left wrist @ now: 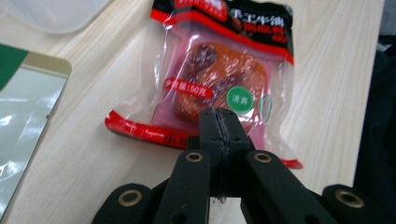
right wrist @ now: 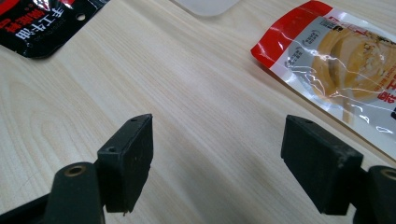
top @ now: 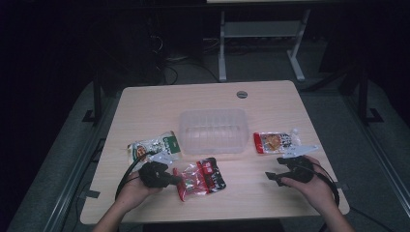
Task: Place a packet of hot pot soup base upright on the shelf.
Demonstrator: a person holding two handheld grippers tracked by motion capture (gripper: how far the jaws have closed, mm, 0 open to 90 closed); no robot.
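Red-and-black snack pouch (top: pixel 199 179) lies flat on the wooden table (top: pixel 270 99) at about 6 o'clock from the clear plastic tub (top: pixel 213 130), just in front of it. The left gripper (top: pixel 177 180) sits at the pouch's 9 o'clock edge; in the left gripper view its jaws are pressed fully together with the pouch's (left wrist: pixel 219 70) sealed rim at or under their tips, though whether film is actually pinched I cannot tell. The right gripper (top: pixel 272 177) hovers at 3 o'clock of the pouch, well apart from it, jaws spread wide over bare wood. Two more packets lie by: a green-and-white one (top: pixel 154 147) at the tub's 8 o'clock and an orange-and-white one (top: pixel 276 142) at its 3 o'clock.

Risk, as I judge it: if only a sliver of slick film is caught, the pouch could slide out once lifted toward the tub. Its limp body may also sag and catch on the tub's rim, nudging the light container across the table.
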